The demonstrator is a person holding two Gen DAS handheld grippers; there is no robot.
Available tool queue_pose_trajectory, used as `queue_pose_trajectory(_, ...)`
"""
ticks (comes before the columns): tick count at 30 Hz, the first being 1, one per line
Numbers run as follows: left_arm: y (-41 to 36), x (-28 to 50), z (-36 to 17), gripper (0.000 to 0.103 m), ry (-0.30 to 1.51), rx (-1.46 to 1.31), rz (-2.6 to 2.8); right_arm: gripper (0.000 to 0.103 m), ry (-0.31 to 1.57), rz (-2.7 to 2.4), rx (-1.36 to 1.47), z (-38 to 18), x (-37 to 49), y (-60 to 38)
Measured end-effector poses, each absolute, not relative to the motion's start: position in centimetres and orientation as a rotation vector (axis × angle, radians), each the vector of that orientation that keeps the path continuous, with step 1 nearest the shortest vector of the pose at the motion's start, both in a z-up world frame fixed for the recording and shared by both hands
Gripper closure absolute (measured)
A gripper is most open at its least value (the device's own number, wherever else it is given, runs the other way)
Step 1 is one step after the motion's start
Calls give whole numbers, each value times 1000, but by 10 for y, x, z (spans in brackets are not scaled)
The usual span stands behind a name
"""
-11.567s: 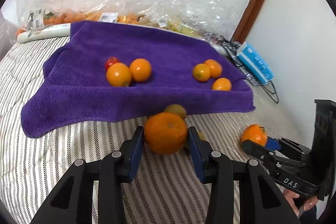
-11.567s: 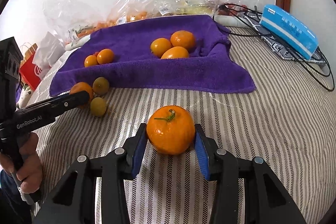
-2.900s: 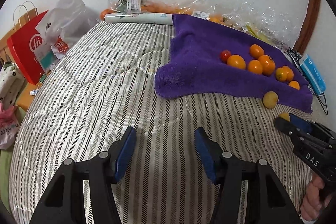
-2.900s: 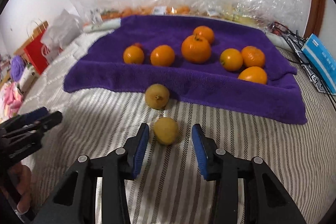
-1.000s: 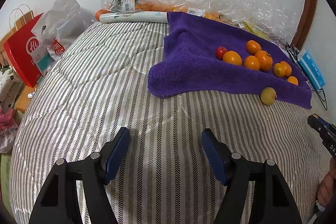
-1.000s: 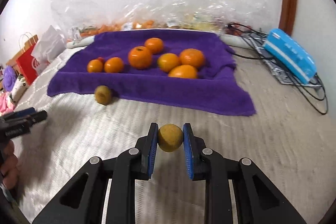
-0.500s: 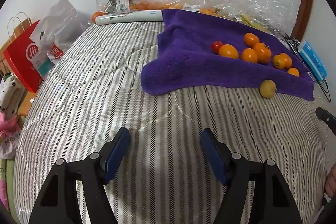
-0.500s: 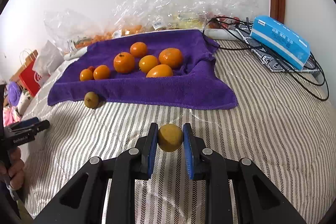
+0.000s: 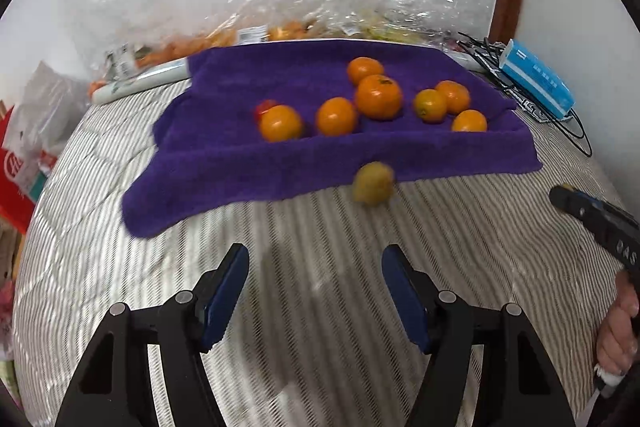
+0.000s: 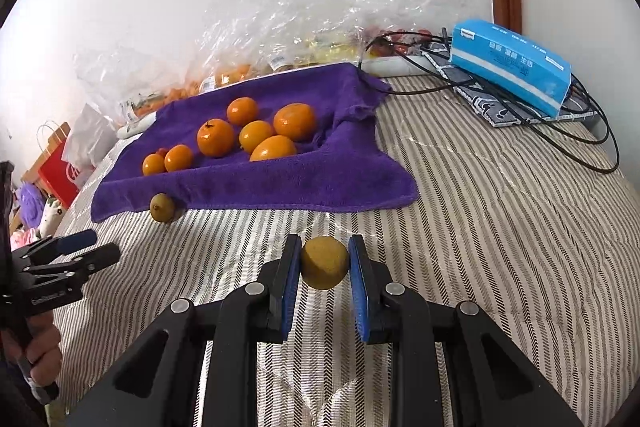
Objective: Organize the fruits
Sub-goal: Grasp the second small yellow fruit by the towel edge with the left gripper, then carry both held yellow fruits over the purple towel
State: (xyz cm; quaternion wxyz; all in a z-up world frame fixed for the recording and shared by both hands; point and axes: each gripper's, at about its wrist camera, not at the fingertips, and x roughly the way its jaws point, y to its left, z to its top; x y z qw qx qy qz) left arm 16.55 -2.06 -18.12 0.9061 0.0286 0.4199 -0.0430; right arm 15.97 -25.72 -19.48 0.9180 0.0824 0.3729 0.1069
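My right gripper [image 10: 324,263] is shut on a small yellow-green fruit [image 10: 324,262], held above the striped bed cover in front of the purple towel [image 10: 320,183]. Several oranges [image 10: 215,137] and a small red fruit lie on that towel. A second yellow-green fruit [image 9: 373,183] rests on the bed at the towel's [image 9: 240,171] front edge, also seen as the yellow-green fruit [image 10: 162,207] in the right wrist view. My left gripper [image 9: 315,287] stands open with nothing between its fingers, a short way in front of that fruit. The right gripper's tip [image 9: 576,203] shows at the left view's right edge.
Clear plastic bags [image 9: 320,11] with more fruit lie along the wall behind the towel. A blue box [image 10: 510,65] sits on black cables at the right. A red paper bag [image 9: 12,179] stands off the bed's left side.
The left gripper has swung right toward the towel, so the loose yellow-green fruit now lies close ahead of it. The right gripper has drifted sideways with its fruit still held.
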Motion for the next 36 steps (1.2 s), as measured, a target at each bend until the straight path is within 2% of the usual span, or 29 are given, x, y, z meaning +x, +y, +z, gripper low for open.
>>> queue_pose_trajectory(9, -52, 204, -187, 46, 842, 95, -106, 79, 786, 265, 158, -197, 163, -254)
queue_pose_trajectory(11, -55, 209, -192, 54, 847, 98, -112, 79, 787, 266, 159, -198, 163, -253)
queue_pose_trajectory(14, -54, 211, -194, 78, 864, 66, -147, 79, 789, 265, 163, -198, 164, -253)
queue_pose_trajectory(25, -23, 200, -187, 77, 786, -168, -277, 79, 797, 268, 156, -199, 166, -251)
queue_pose_trajectory(36, -34, 187, -178, 77, 718, -108, -289, 79, 788, 264, 144, -198, 165, -252)
